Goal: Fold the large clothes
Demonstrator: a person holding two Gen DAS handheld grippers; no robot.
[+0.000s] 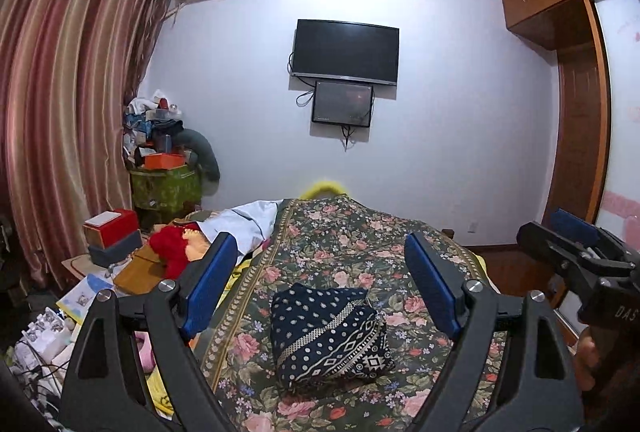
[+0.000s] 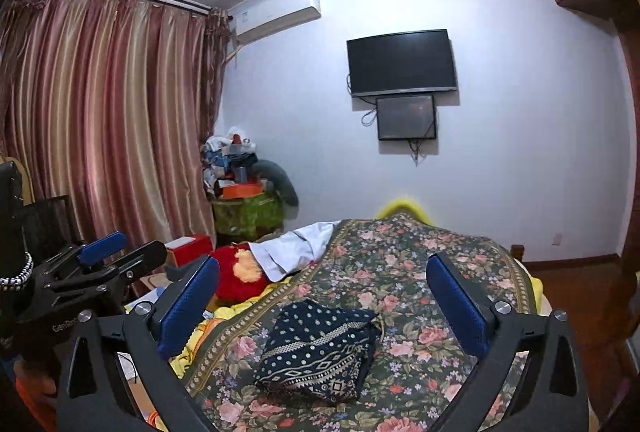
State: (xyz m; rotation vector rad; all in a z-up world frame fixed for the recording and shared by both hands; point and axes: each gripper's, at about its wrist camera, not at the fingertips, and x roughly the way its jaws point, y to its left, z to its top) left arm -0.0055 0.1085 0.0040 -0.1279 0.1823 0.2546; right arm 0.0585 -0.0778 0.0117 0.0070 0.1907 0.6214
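Note:
A dark blue garment with white dots and patterned bands [image 1: 330, 336] lies folded into a compact bundle on the floral bedspread [image 1: 352, 244]. It also shows in the right wrist view [image 2: 320, 350]. My left gripper [image 1: 324, 280] is open and empty, held above and behind the bundle. My right gripper [image 2: 324, 292] is open and empty too, likewise raised over the bundle. The right gripper also shows at the right edge of the left wrist view [image 1: 576, 244]. The left gripper shows at the left edge of the right wrist view [image 2: 108, 256].
Red [image 1: 172, 248] and white [image 1: 244, 224] clothes lie at the bed's left side. Boxes and clutter [image 1: 112, 232] sit to the left below striped curtains [image 1: 60, 92]. A TV [image 1: 346, 52] hangs on the far wall. A wooden wardrobe [image 1: 576, 112] stands at right.

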